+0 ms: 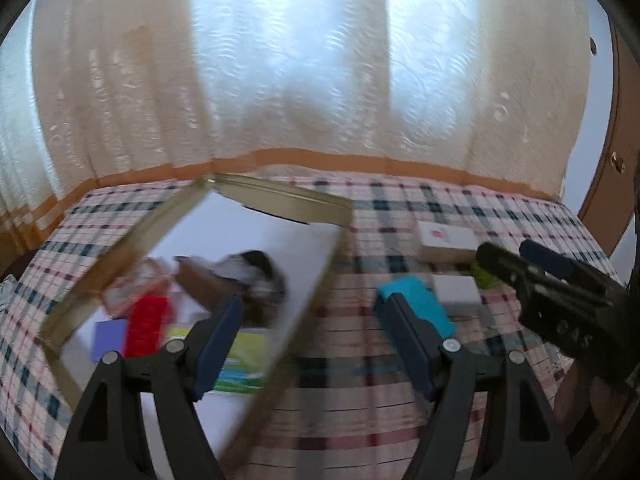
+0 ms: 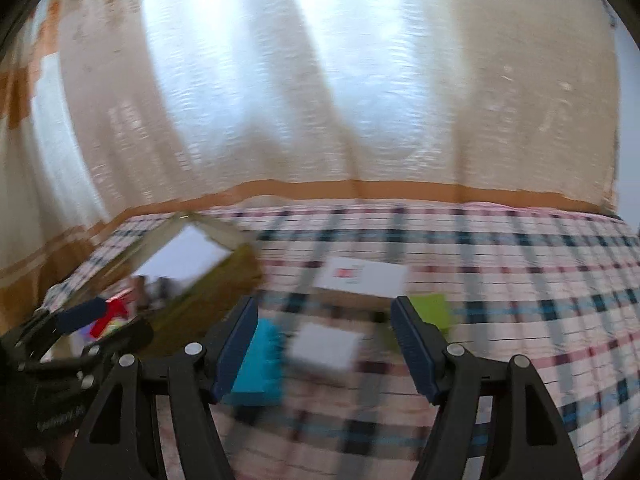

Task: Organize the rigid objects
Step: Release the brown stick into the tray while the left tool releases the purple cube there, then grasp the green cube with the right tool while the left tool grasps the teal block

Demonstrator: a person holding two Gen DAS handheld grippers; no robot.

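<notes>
Both grippers hung with jaws spread and empty over the plaid tablecloth (image 2: 520,280). The left gripper (image 1: 316,340) straddled the tray's (image 1: 132,236) right rim; a red brick (image 1: 146,324) lay inside. The right gripper (image 2: 324,344) faced a white block (image 2: 326,346), a teal brick (image 2: 260,364) just beside it.

Plaid-covered surface (image 2: 500,264) carried everything; checks in pink, white and dark teal. Open gold-rimmed box (image 1: 276,196) sat on it at left. Directly on the cloth to its right: a teal block (image 1: 420,300), a small white block (image 2: 326,346) just beside it, a green piece (image 2: 432,310), and a flat white box with a red mark (image 2: 362,278) behind them. Blurred, finer detail unreadable.
</notes>
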